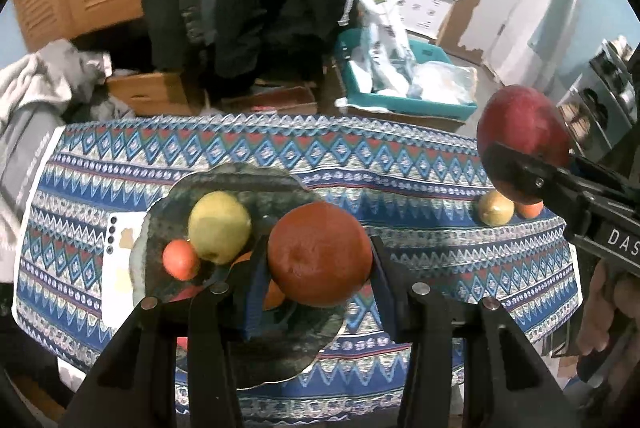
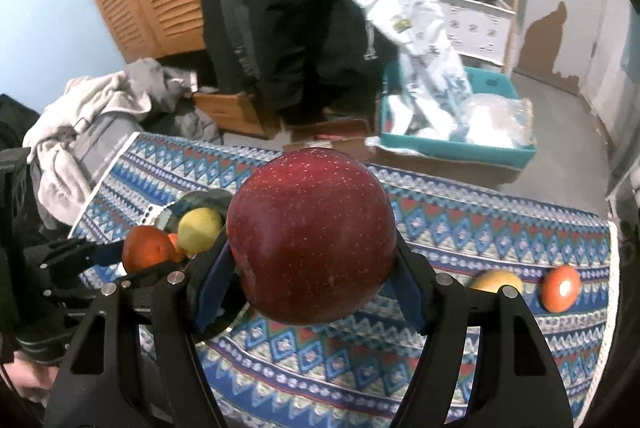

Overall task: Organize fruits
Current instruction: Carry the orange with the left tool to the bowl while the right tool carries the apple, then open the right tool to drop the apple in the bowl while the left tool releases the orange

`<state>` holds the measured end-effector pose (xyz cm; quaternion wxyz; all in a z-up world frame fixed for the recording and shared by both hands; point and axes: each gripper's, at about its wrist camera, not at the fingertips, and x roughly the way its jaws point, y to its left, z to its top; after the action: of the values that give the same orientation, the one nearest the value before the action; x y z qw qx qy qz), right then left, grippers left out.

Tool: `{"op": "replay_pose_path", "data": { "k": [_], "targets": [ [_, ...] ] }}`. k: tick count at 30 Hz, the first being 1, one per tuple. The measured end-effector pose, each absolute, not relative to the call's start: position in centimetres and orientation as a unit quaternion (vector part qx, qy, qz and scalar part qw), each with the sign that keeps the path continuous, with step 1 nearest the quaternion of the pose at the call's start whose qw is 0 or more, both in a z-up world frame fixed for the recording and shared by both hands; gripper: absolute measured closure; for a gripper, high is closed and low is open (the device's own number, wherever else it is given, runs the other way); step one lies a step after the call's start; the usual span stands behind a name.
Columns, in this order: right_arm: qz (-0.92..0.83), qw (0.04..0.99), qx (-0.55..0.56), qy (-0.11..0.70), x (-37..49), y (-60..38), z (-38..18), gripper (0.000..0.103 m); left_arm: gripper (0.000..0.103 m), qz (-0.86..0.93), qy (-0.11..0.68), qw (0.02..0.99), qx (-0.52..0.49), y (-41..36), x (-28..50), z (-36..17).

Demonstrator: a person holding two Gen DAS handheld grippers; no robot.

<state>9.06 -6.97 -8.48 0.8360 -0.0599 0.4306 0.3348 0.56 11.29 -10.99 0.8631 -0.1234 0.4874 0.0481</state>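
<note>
Now my left gripper [image 1: 320,256] clamps a round orange [image 1: 320,254] over the dark glass plate [image 1: 260,360], while my right gripper [image 2: 316,260] holds a big red apple [image 2: 312,236] above the patterned worktop [image 2: 460,228]. On the plate I count one yellow-green apple [image 1: 219,226] and one small tangerine [image 1: 181,259], perhaps more hidden. Two fruits, one yellow [image 2: 496,282] and one orange-red [image 2: 561,288], wait on the cloth, so I judge this roughly half done.

much of the dark plate [image 1: 240,175] is covered by the orange [image 1: 320,254] and the left gripper [image 1: 318,268]. in the right wrist view, the yellow fruit [image 2: 496,282] is partly hidden behind a finger.
</note>
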Motion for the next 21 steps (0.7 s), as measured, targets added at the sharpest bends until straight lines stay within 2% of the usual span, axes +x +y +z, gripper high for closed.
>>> {"op": "replay_pose_path", "data": {
  "k": [21],
  "targets": [
    [0.381, 0.783, -0.103, 0.481, 8.6, 2.5, -13.8, 0.031, 0.055, 0.088, 0.538, 0.815, -0.194, 18.7, 0.4, -17.8]
  ]
}}
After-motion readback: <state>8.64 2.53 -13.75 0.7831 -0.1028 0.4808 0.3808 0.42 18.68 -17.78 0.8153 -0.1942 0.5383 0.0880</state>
